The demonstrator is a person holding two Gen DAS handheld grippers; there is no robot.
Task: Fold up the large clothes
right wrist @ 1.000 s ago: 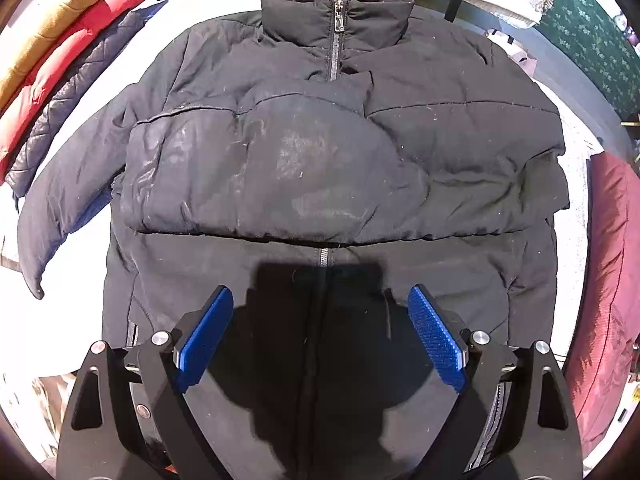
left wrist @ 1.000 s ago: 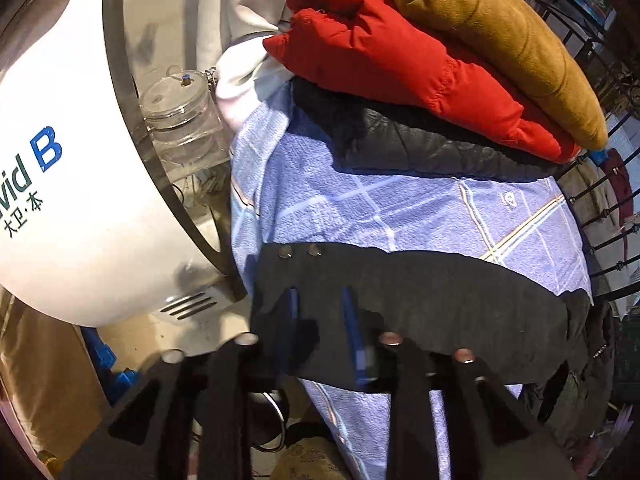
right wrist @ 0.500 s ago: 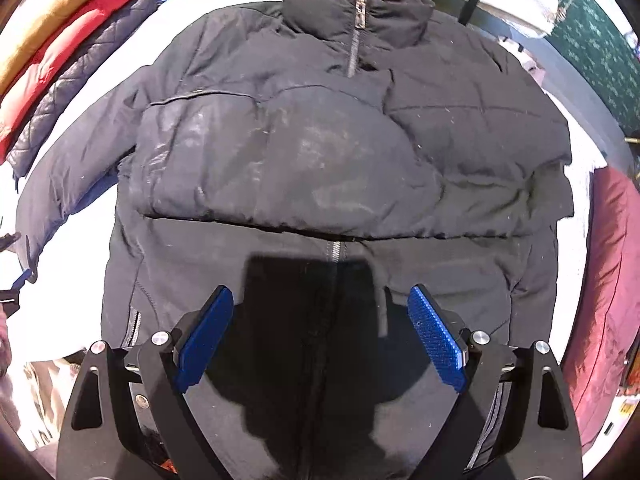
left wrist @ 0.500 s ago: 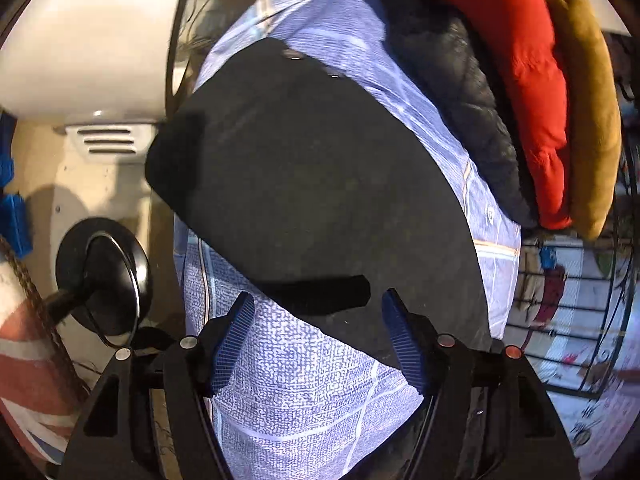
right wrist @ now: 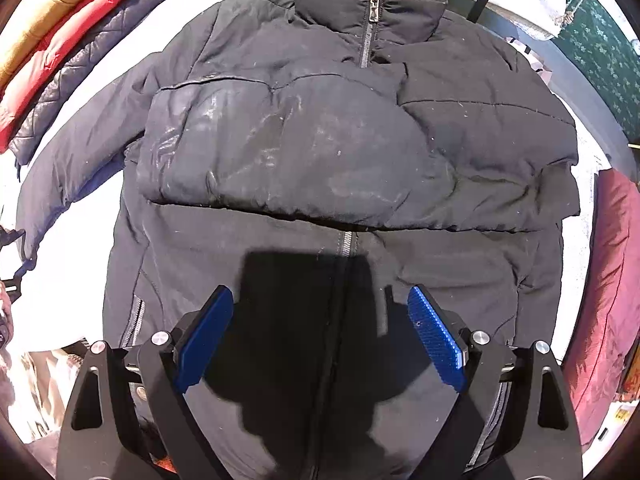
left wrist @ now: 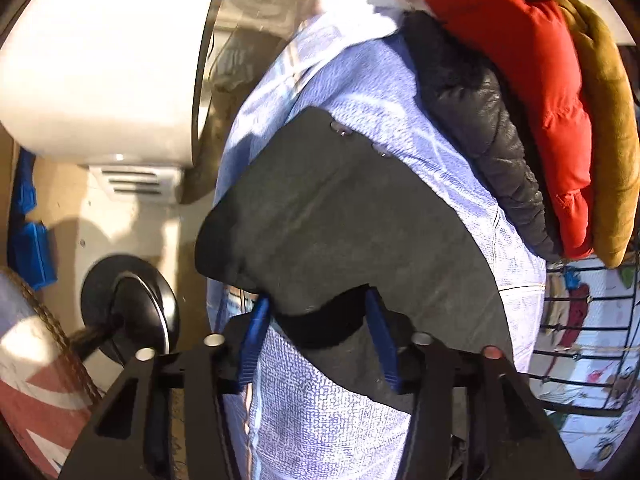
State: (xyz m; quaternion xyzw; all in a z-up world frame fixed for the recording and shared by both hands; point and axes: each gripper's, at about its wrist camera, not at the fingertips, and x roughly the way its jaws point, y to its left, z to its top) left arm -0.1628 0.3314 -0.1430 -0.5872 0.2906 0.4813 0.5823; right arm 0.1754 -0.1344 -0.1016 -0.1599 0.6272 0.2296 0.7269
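My left gripper point(left wrist: 316, 316) has just been closing on the black jacket's point(right wrist: 340, 168) sleeve cuff point(left wrist: 320, 224), blue pads against it. My right gripper point(right wrist: 320, 332) hangs wide open, empty, above the jacket's hem. The jacket lies flat on the bed point(right wrist: 68, 280) (one sleeve folded across its chest); folded coats point(right wrist: 60, 36) lie beyond its other sleeve.

The left black two-finger gripper with blue pads point(left wrist: 318, 340) is pointing steeply down, its jaws just closing partway, while the matching right gripper point(right wrist: 320, 336) is hanging straight down, jaws spread wide.
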